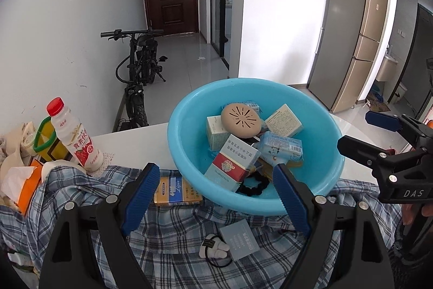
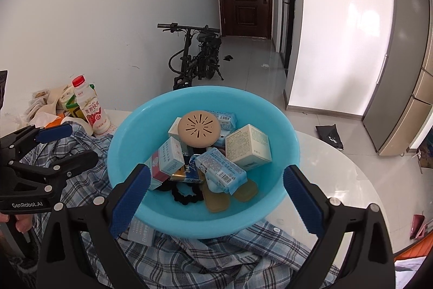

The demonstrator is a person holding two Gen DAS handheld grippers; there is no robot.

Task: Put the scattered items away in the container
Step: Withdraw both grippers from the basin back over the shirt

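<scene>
Most boxes already fill the blue basin [image 1: 322, 132], while a gold cigarette pack [image 1: 177, 191], grey box [image 1: 239, 239] and hair tie [image 1: 215, 251] remain on the plaid shirt [image 1: 167, 240] near it; left gripper [image 1: 216, 197] and right gripper [image 2: 213, 199] both gape empty.

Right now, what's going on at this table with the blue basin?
A person holds a gripper in each hand over a table, tidying small items into a blue basin. The left gripper and right gripper are both open and empty. The basin already holds several boxes, a tan round case and a black hair tie. On the plaid shirt outside it lie a yellow and blue pack, a grey-blue box and a small white item.
</scene>
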